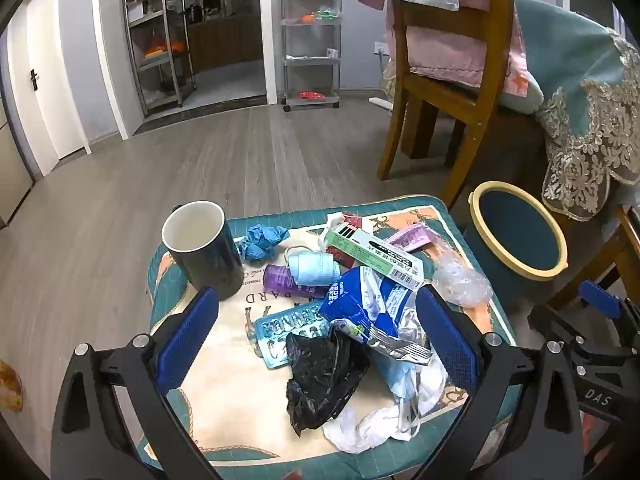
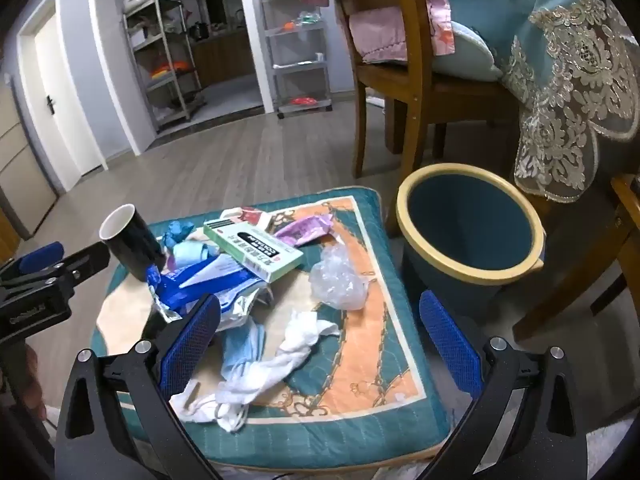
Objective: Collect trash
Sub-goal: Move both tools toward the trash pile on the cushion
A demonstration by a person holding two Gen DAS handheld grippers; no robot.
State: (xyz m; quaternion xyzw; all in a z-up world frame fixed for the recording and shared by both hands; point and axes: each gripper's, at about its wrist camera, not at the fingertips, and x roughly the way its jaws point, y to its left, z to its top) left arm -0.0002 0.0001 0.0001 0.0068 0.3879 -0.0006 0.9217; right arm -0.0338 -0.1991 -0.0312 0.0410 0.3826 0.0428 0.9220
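A pile of trash lies on a patterned cushion (image 1: 472, 320): a black plastic bag (image 1: 324, 376), a blue foil packet (image 1: 360, 300), a blister pack (image 1: 280, 332), a green-and-white box (image 1: 372, 252), clear plastic wrap (image 1: 460, 280), white tissue (image 2: 288, 356), a blue crumpled glove (image 1: 262, 240) and face masks. My left gripper (image 1: 316, 340) is open above the black bag and foil packet. My right gripper (image 2: 320, 332) is open over the white tissue. A blue bin with a yellow rim (image 2: 472, 236) stands empty to the cushion's right.
A black mug (image 1: 204, 248) stands upright at the cushion's left rear. A wooden chair (image 1: 448, 80) and a lace-covered table (image 1: 592, 120) stand behind the bin. Shelving racks (image 1: 312, 40) stand by the far wall across the wooden floor.
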